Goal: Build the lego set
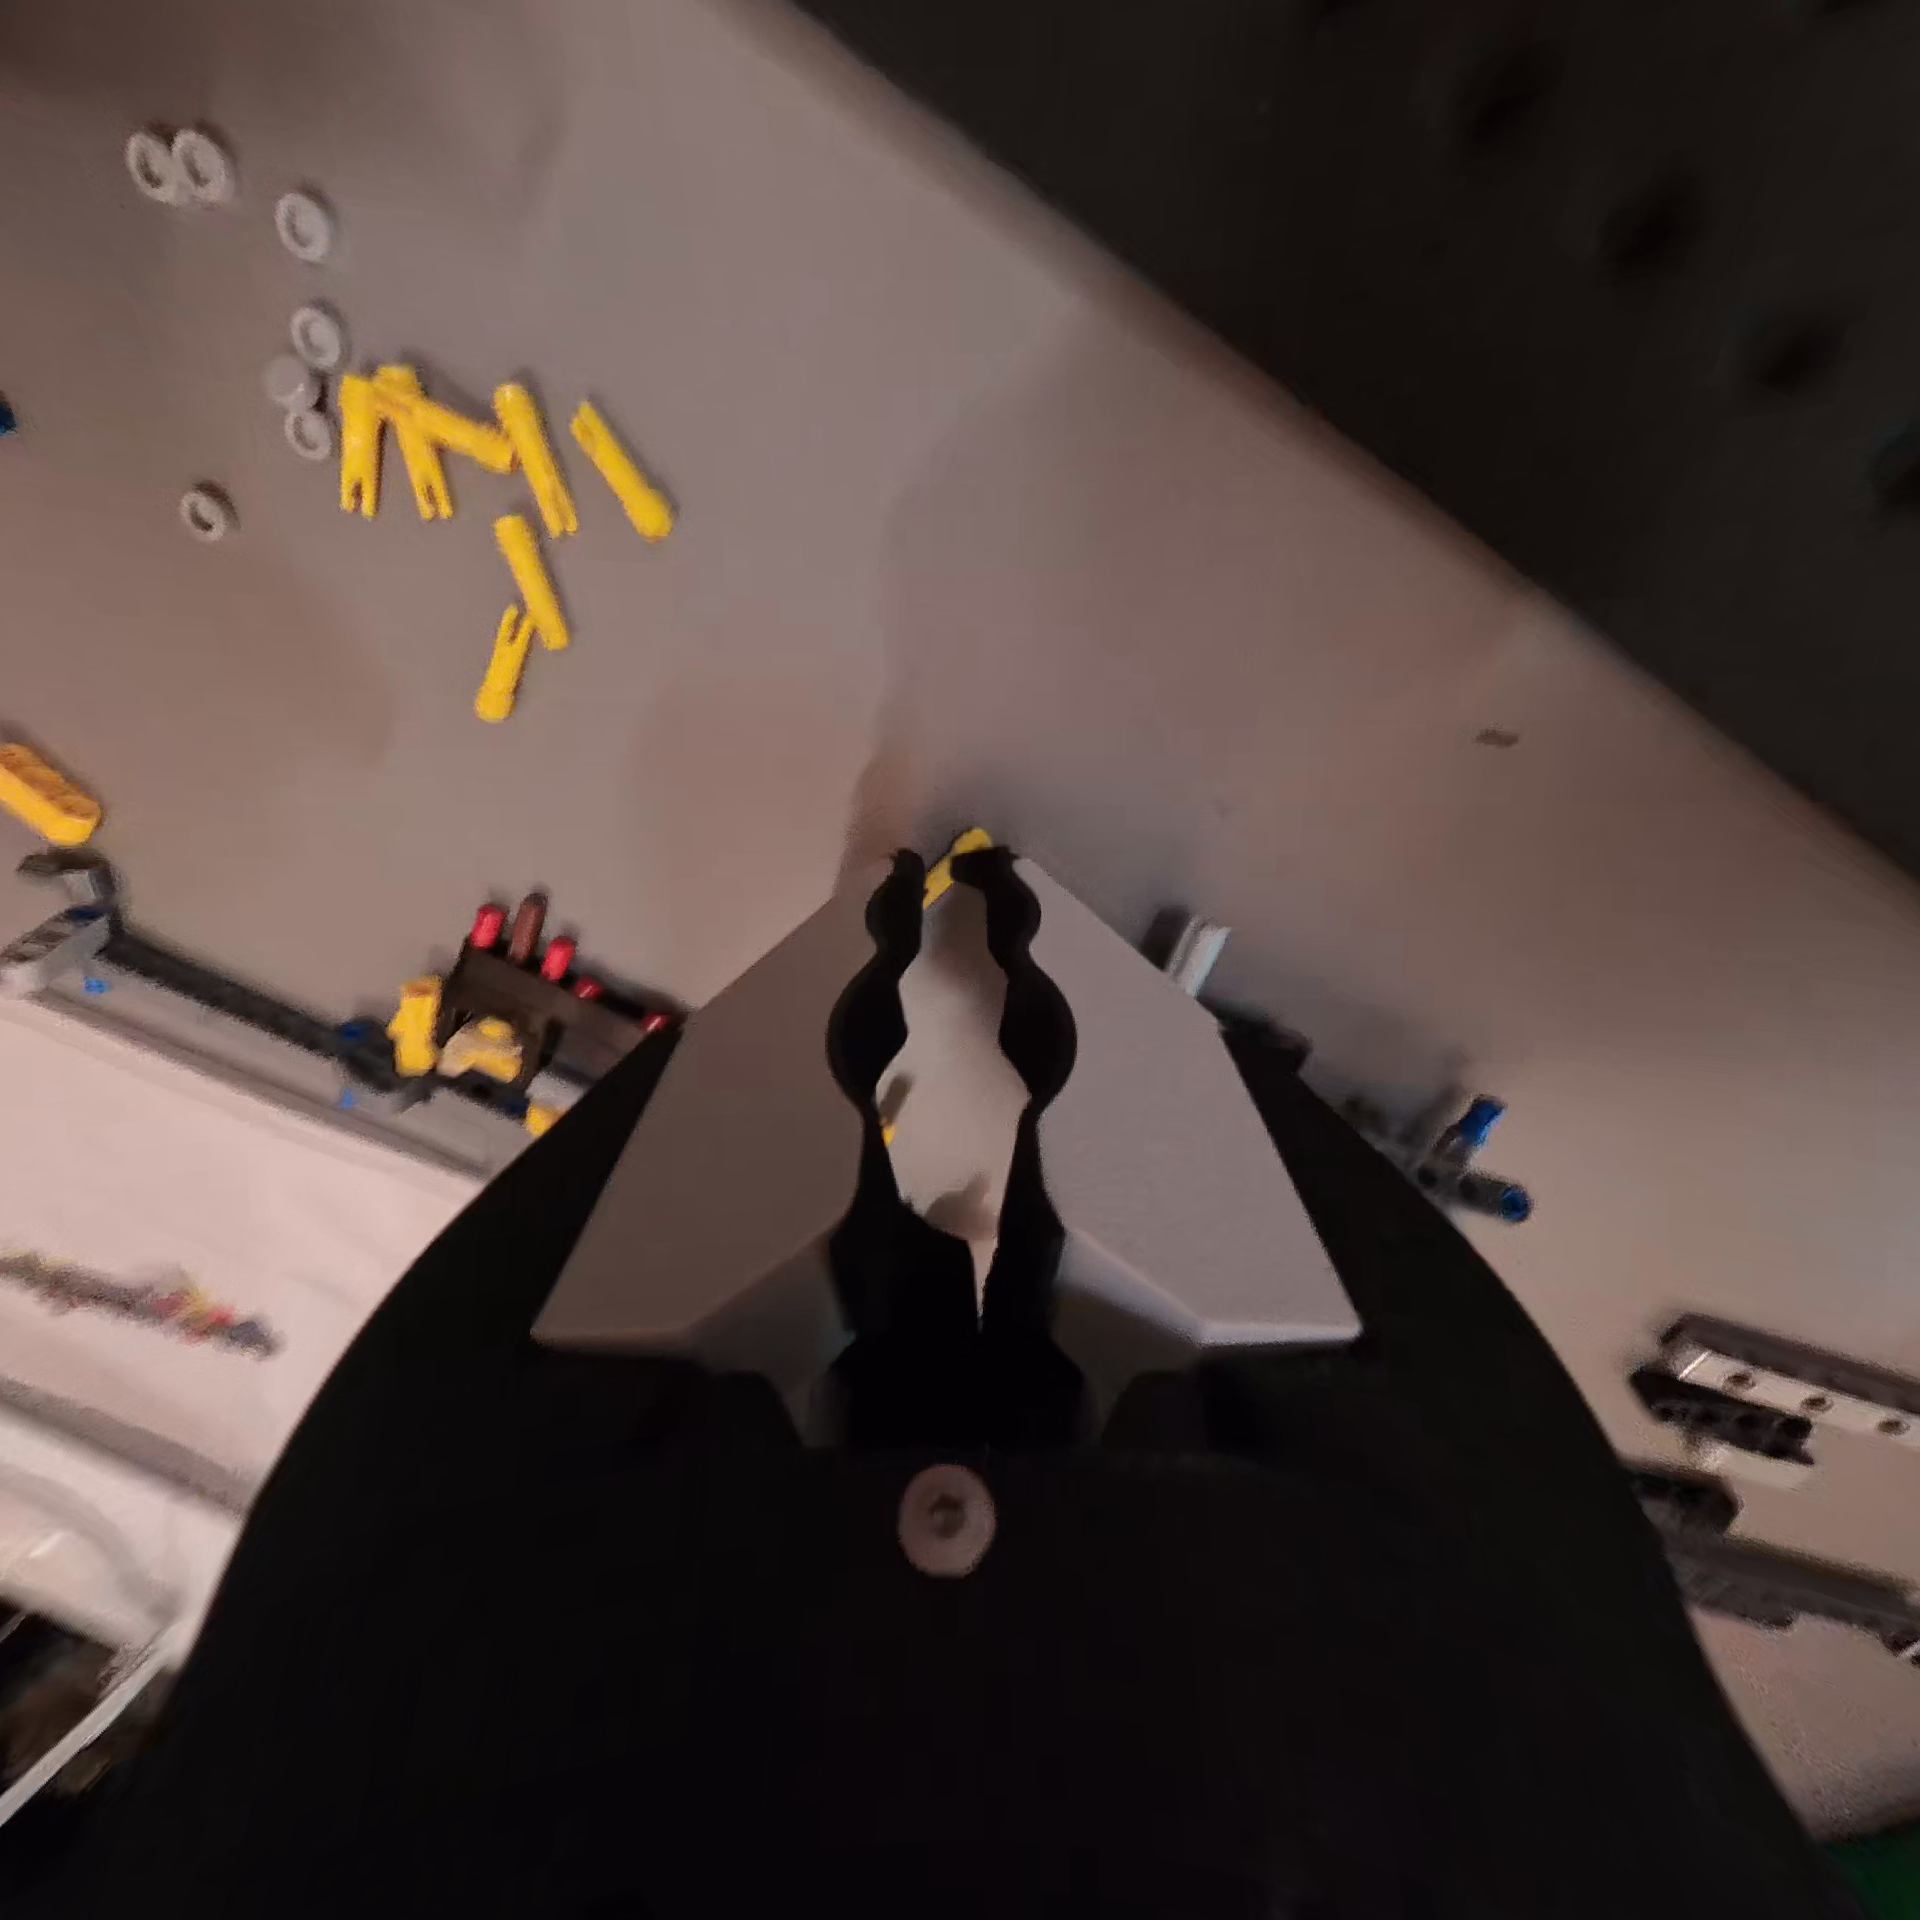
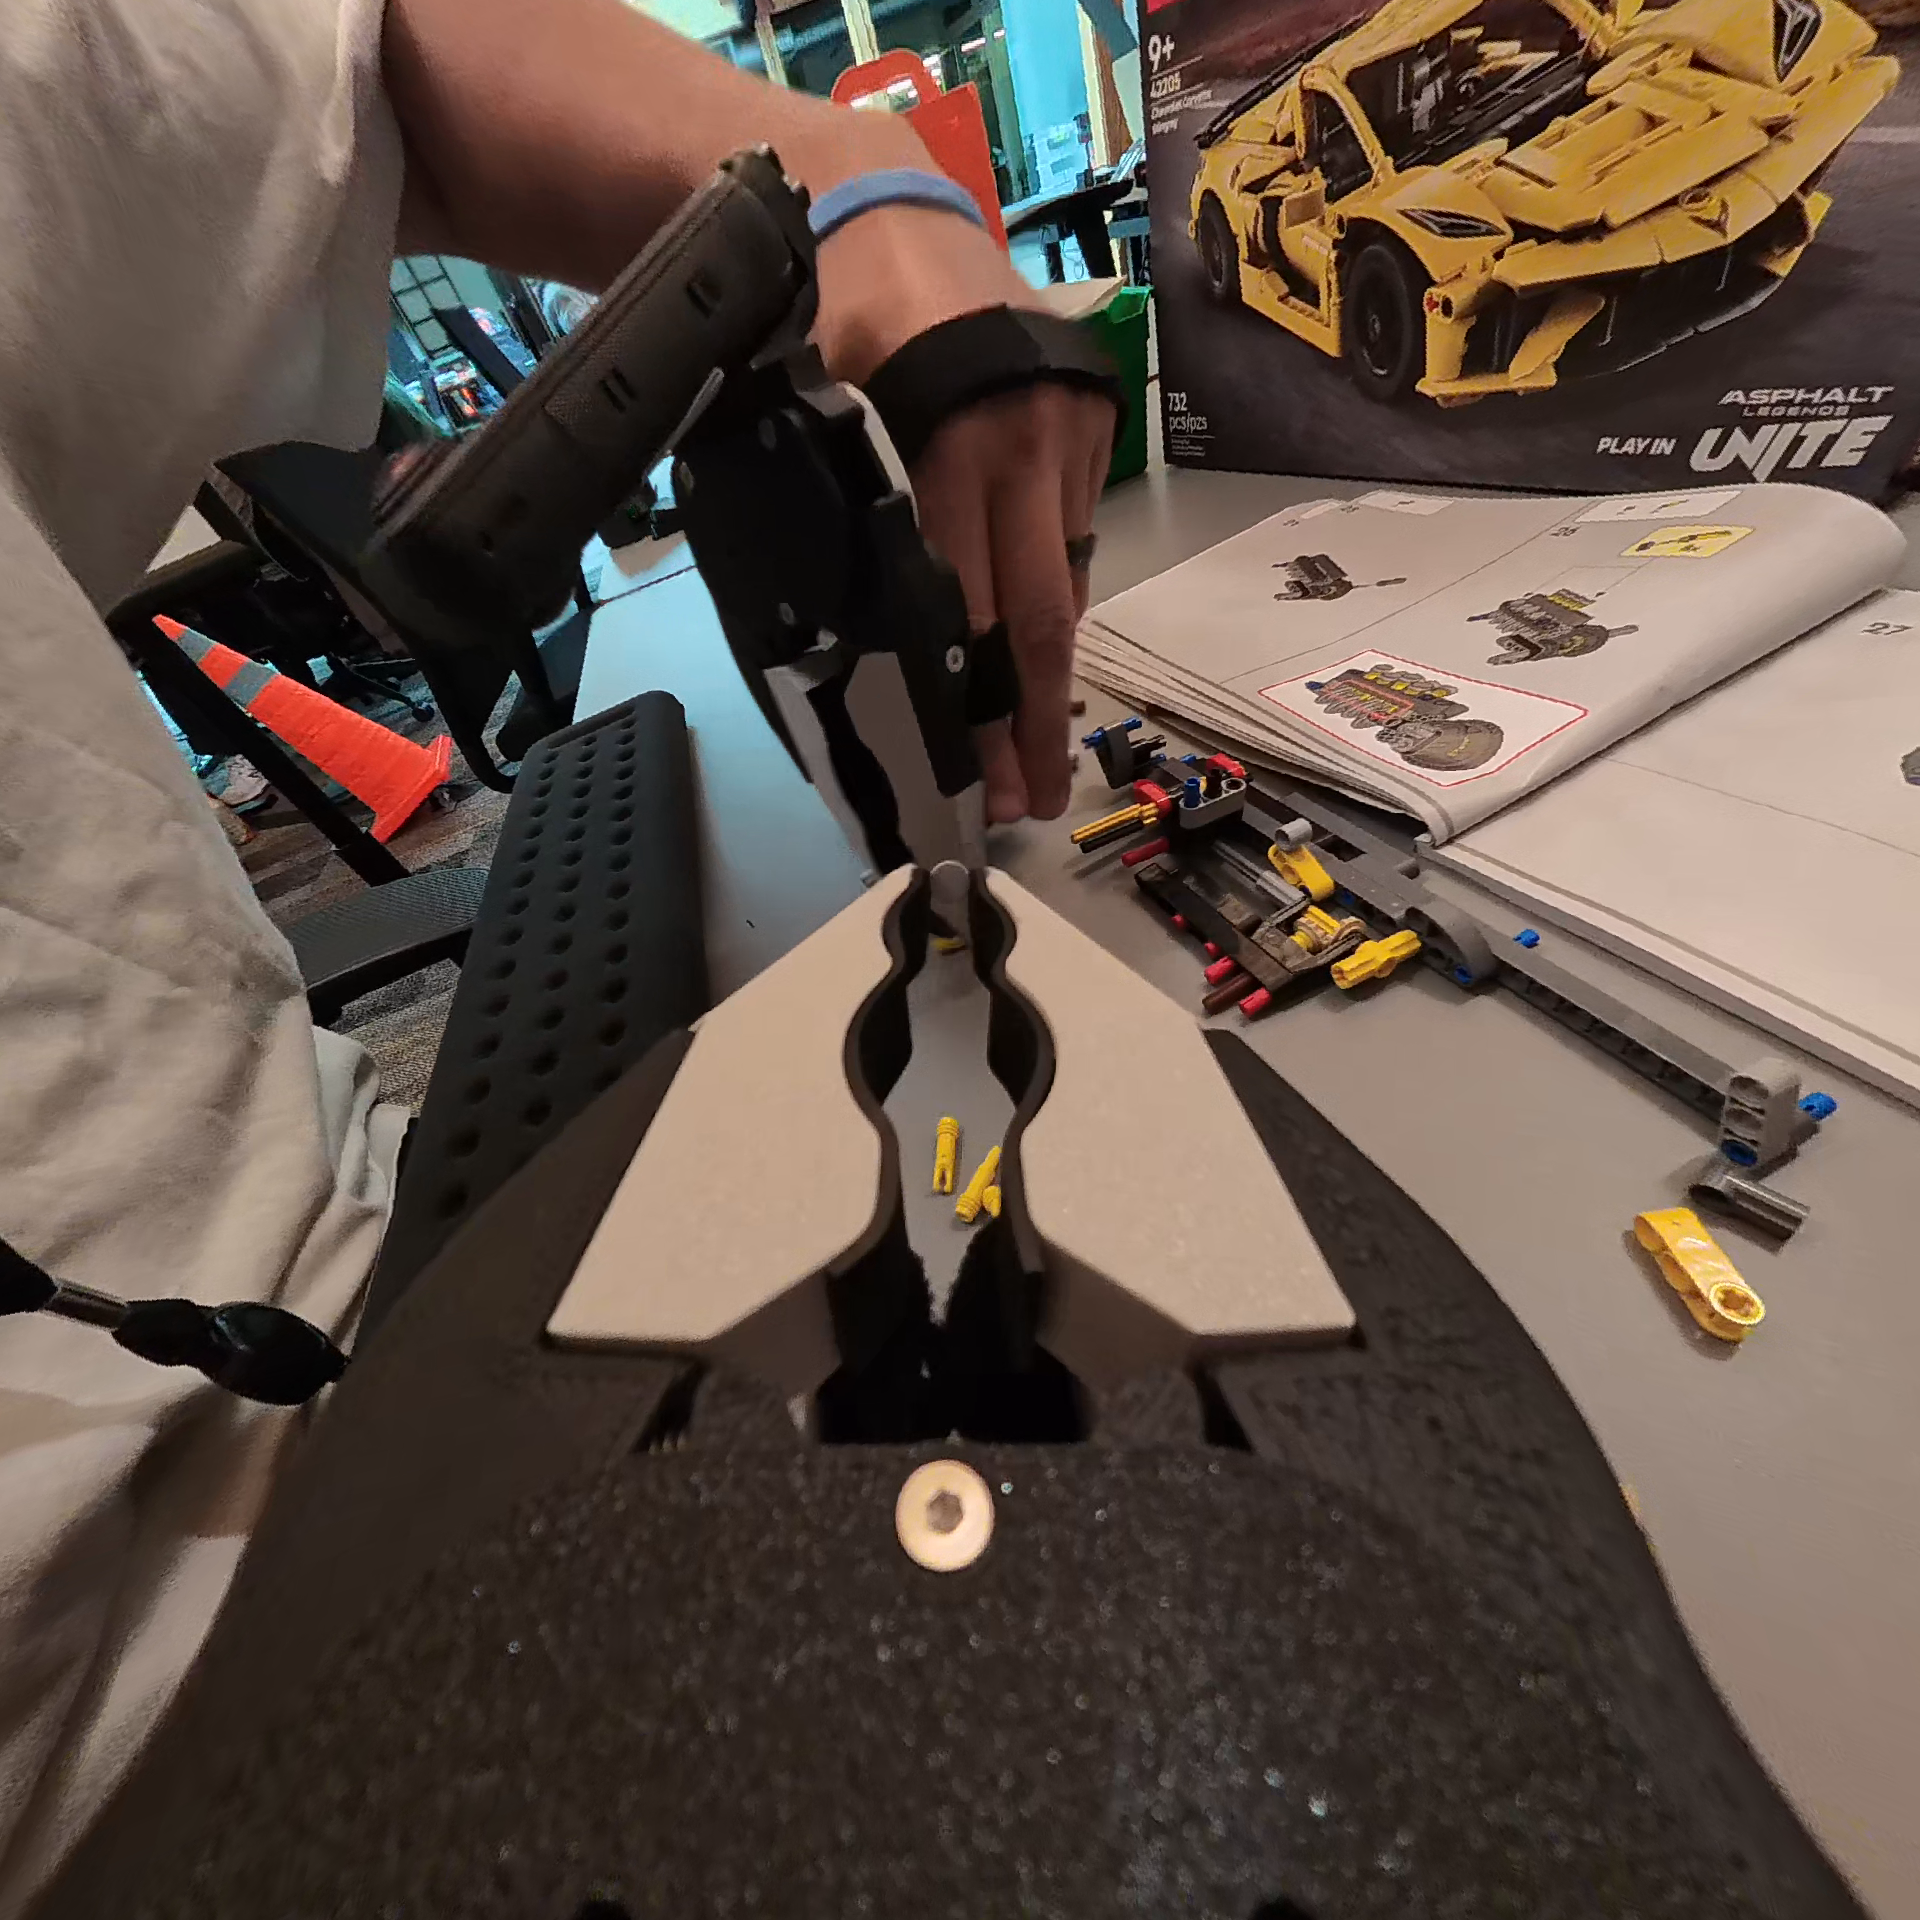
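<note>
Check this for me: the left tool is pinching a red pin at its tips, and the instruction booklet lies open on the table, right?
Not quite: the pin in the left tool is yellow, not red, as the left wrist view shows. The rest holds: the instruction booklet does lie open on the table.

On the surface (image 2: 1558, 1507) the half-built model (image 2: 1278, 894) lies just before the open booklet (image 2: 1558, 665), with the box (image 2: 1538, 239) standing behind. Loose pins (image 1: 499, 488) and rings (image 1: 301, 223) lie scattered together, well apart from the model. A flat link (image 2: 1699, 1286) lies near the model's long beam (image 2: 1621, 1029).
</note>
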Motion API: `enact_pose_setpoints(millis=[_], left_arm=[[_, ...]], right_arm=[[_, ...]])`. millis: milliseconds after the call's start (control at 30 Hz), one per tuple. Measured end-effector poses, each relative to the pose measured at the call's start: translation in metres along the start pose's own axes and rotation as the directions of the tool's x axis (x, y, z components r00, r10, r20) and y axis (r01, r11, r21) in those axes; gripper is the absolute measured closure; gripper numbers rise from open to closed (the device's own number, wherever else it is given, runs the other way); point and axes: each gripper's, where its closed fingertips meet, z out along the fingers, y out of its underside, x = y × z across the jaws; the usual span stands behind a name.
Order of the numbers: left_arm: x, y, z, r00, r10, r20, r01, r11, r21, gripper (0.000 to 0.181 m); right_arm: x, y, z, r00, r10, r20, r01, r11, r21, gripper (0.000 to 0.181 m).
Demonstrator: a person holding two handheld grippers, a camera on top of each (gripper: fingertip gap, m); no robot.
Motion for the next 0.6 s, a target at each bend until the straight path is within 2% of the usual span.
enact_pose_setpoints(millis=[67, 167, 367, 433, 500, 533, 600], left_arm=[[-0.008, 0.003, -0.009, 1.000, -0.010, 0.009, 0.011, 1.000, -0.003, 0.170], [-0.004, -0.003, -0.019, 0.995, -0.085, -0.058, 0.088, 0.994, 0.059, 0.168], [0.001, 0.036, -0.018, 0.998, -0.003, -0.056, -0.003, 0.996, -0.091, 0.167], [0.003, 0.042, -0.019, 0.997, -0.031, -0.073, 0.022, 0.993, -0.117, 0.166], [-0.003, 0.049, -0.020, 0.977, -0.203, -0.060, 0.192, 0.970, -0.147, 0.165], [-0.006, 0.053, -0.019, 0.944, -0.328, -0.046, 0.318, 0.935, -0.156, 0.159], [-0.010, 0.055, -0.019, 0.815, -0.578, -0.034, 0.572, 0.813, -0.112, 0.155]], right_arm=[[0.000, -0.001, 0.000, 1.000, 0.006, 0.007, -0.006, 1.000, 0.004, 0.175], [0.000, 0.000, 0.000, 1.000, 0.012, 0.012, -0.012, 1.000, 0.000, 0.174], [-0.002, 0.002, 0.001, 1.000, 0.014, 0.021, -0.014, 1.000, -0.010, 0.174], [-0.002, 0.002, 0.001, 1.000, 0.016, 0.022, -0.016, 1.000, -0.011, 0.174], [-0.001, 0.002, 0.001, 1.000, 0.019, 0.024, -0.019, 1.000, -0.008, 0.175], [-0.001, 0.001, 0.001, 0.999, 0.021, 0.024, -0.020, 1.000, -0.006, 0.175], [-0.002, 0.000, 0.000, 0.999, 0.023, 0.028, -0.023, 1.000, 0.001, 0.175]])
